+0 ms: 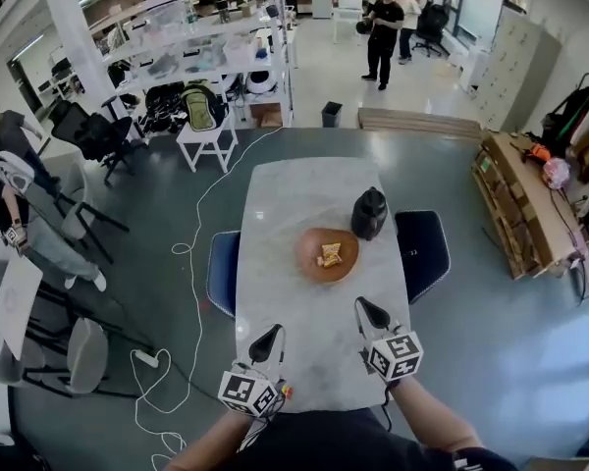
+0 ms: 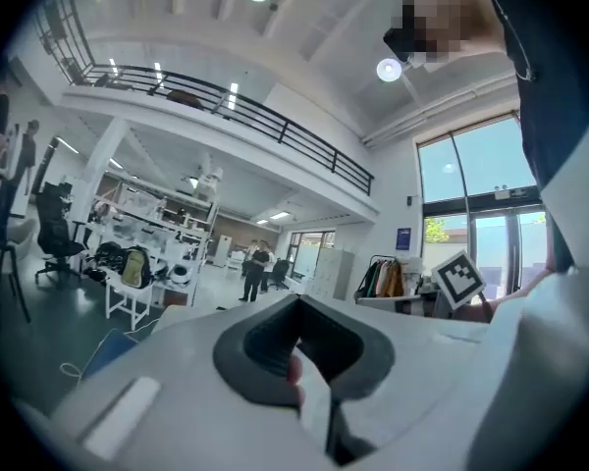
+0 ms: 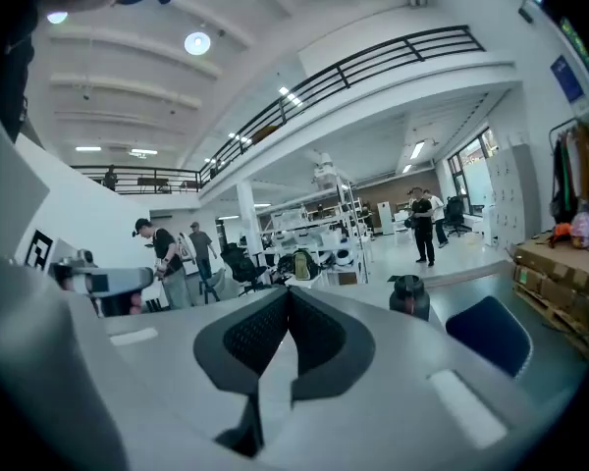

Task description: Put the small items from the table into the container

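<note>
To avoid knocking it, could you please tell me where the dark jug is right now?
In the head view, the dark jug stands on the table toward its right edge, just beyond and right of the brown bowl.

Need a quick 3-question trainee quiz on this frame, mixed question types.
1. Multiple choice: what lies in the brown bowl? A) yellow snack pieces B) a spoon C) nothing
2. True or false: the right tongs grip an item.
3. Fill in: in the head view the black jug stands to the bowl's ___.
Key: 1 A; 2 false, they are shut on nothing; 3 right.
</note>
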